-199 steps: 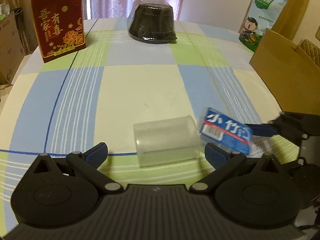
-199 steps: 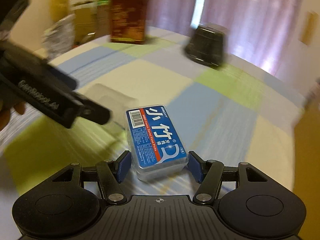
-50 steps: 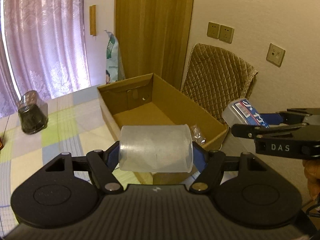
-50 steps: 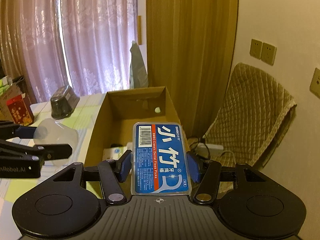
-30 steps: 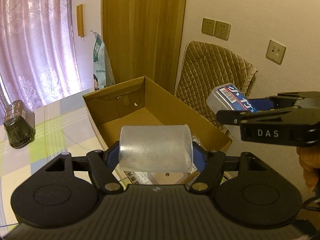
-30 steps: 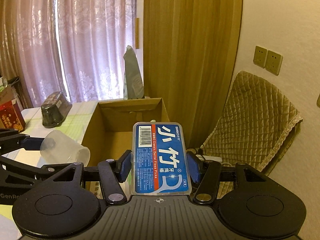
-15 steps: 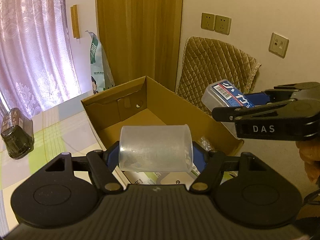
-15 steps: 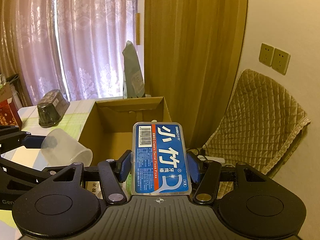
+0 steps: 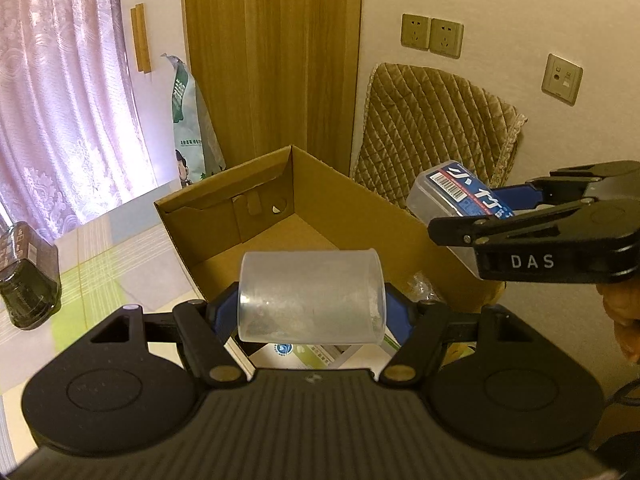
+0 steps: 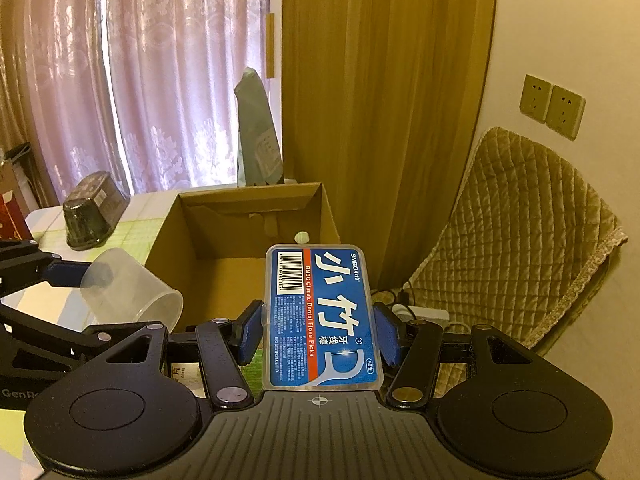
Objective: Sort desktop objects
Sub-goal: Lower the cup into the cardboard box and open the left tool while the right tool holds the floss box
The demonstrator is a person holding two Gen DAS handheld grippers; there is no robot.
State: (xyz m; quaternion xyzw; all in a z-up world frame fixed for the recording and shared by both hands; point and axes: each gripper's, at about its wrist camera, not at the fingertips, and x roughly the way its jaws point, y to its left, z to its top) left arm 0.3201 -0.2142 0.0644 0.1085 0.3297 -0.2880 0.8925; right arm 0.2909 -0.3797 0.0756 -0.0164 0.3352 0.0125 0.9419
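My left gripper [image 9: 311, 312] is shut on a clear plastic cup [image 9: 311, 297] lying sideways between its blue pads, held above the near end of an open cardboard box [image 9: 312, 216]. My right gripper [image 10: 320, 332] is shut on a blue-labelled floss pick box [image 10: 322, 316], raised over the box's right wall. In the left wrist view the floss pick box [image 9: 460, 196] and the right gripper [image 9: 500, 208] show at the right. In the right wrist view the cup [image 10: 132, 292] and the cardboard box [image 10: 248, 232] lie to the left and ahead.
Packets and papers [image 9: 316, 350] lie in the cardboard box. A dark lidded container [image 9: 28, 280] stands on the checked tablecloth [image 9: 100, 264] at the left. A green snack bag [image 9: 190, 128] leans behind the box. A quilted chair [image 9: 432, 120] is at the right, by the wall.
Both grippers have edged closer to the cardboard box, still holding the cup and the floss pick box. The floss pick box now sits lower and nearer the box's right wall.
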